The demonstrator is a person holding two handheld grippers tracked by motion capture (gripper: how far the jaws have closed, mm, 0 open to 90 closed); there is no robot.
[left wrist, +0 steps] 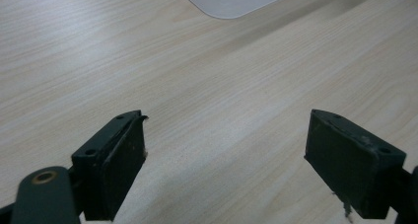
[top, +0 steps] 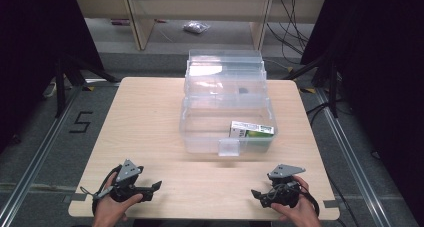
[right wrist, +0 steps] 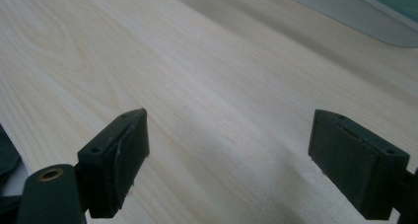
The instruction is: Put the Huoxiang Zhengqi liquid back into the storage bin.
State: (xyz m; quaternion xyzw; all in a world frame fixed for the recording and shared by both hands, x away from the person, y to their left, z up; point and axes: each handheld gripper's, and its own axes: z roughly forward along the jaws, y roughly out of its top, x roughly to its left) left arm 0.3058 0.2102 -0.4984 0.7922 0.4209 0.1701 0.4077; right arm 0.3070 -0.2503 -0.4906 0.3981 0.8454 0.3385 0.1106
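- Resting on the near edge of the bench [top: 150,117], the left tongs [top: 156,186] sit in the person's left hand [top: 112,207], with the tips turned toward the middle.
- In the left gripper view, the left tongs [left wrist: 226,150] have their jaws wide apart, with bare pale wood between them and nothing held.
- The right tongs [top: 255,193] lie at the near right of the bench in the right hand [top: 297,209], tips also turned inward, well apart from the left pair.
- In the right gripper view, the right tongs [right wrist: 229,150] likewise stand wide apart over bare wood.
- A clear plastic box [top: 200,132] stands on the far middle of the bench, open, with its lid [top: 225,62] tipped up at the back and stepped clear trays between lid and base.
- A small latch flap [top: 229,147] hangs at the front wall of the box.
- Inside the box, at the front right, lies a white and green carton [top: 251,130] on its side.
- A small dark item [top: 243,91] sits in an upper tray; what it is I cannot tell.
- On the floor beyond the bench lies a clear bag [top: 196,27].
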